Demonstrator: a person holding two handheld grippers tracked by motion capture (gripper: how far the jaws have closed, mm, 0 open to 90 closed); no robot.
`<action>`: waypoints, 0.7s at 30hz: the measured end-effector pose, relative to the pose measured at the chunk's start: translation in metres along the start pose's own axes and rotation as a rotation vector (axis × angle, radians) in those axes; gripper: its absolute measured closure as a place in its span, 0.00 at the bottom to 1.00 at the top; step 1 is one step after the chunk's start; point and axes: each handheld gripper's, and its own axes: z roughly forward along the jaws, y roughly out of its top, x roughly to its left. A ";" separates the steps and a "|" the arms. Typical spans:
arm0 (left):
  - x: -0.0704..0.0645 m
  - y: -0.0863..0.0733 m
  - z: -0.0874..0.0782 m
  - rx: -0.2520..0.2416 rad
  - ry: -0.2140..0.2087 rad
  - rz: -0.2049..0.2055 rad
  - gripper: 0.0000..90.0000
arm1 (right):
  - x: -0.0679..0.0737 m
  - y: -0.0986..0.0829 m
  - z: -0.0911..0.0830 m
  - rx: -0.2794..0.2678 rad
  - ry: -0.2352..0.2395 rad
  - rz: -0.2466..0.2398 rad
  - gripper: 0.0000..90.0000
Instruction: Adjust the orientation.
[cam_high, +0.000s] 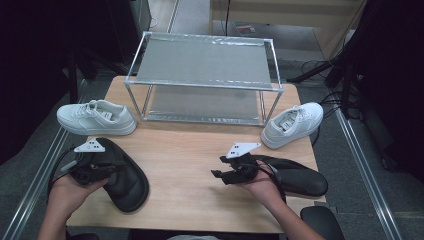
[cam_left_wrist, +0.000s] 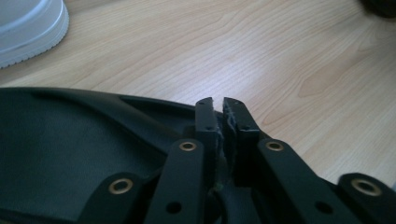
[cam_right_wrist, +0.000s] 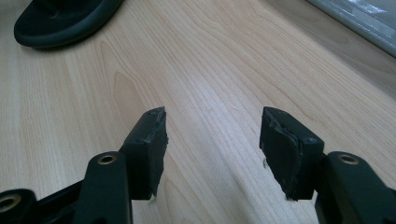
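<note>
Already the left tongs (cam_left_wrist: 217, 108) pinch the black slipper's (cam_high: 125, 180) rim near the tabletop's front-left corner; that thin bite could slip, while the right tongs (cam_right_wrist: 212, 130) stand spread.

Wooden table (cam_high: 200, 165) on grey floor (cam_high: 360, 150); dark surroundings; cables (cam_high: 320, 65) behind; beige cabinet (cam_high: 300, 15)
</note>
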 end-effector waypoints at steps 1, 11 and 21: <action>0.001 -0.001 -0.001 0.001 0.008 -0.004 0.96 | 0.000 0.000 0.000 0.003 -0.001 -0.003 0.47; 0.023 -0.022 -0.006 0.023 0.053 -0.070 0.98 | 0.004 0.003 0.008 0.033 -0.001 -0.038 0.50; 0.025 -0.025 0.012 0.106 0.031 -0.073 0.99 | 0.003 0.004 0.009 0.034 -0.008 -0.041 0.50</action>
